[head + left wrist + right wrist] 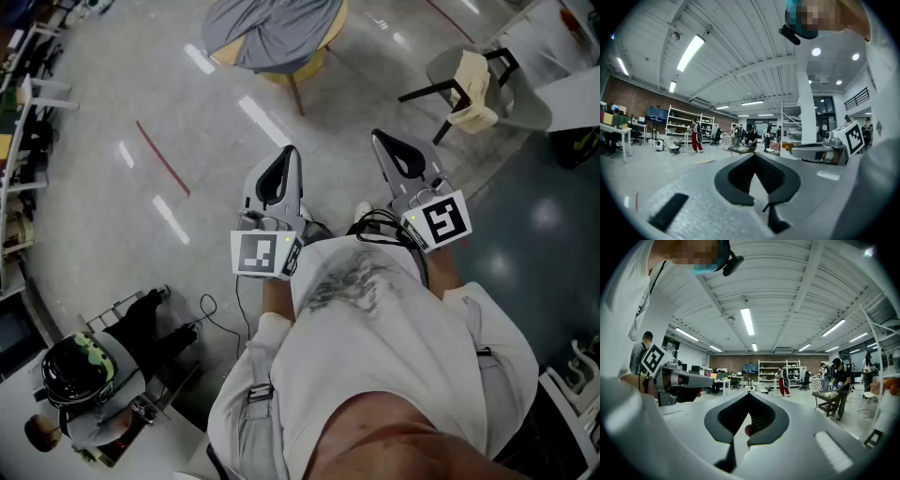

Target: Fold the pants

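Note:
Grey pants [272, 30] lie draped over a small round wooden table [330, 36] at the far end of the head view, well ahead of both grippers. My left gripper [290, 152] and right gripper [378, 138] are held level close to my chest, side by side, pointing towards that table. Both are shut with nothing between the jaws. In the left gripper view the left gripper [753, 155] has its jaws meeting at the tip, with the right gripper [816, 152] beside it. The right gripper view shows the right gripper [749, 393] likewise shut. The pants appear in neither gripper view.
A grey chair holding a cream cloth [472, 89] stands at the right, beside a white table [574, 92]. A red tape line [161, 157] crosses the floor. A helmet [75, 368] and gear lie lower left. Shelving [21, 112] lines the left. Several people work far off.

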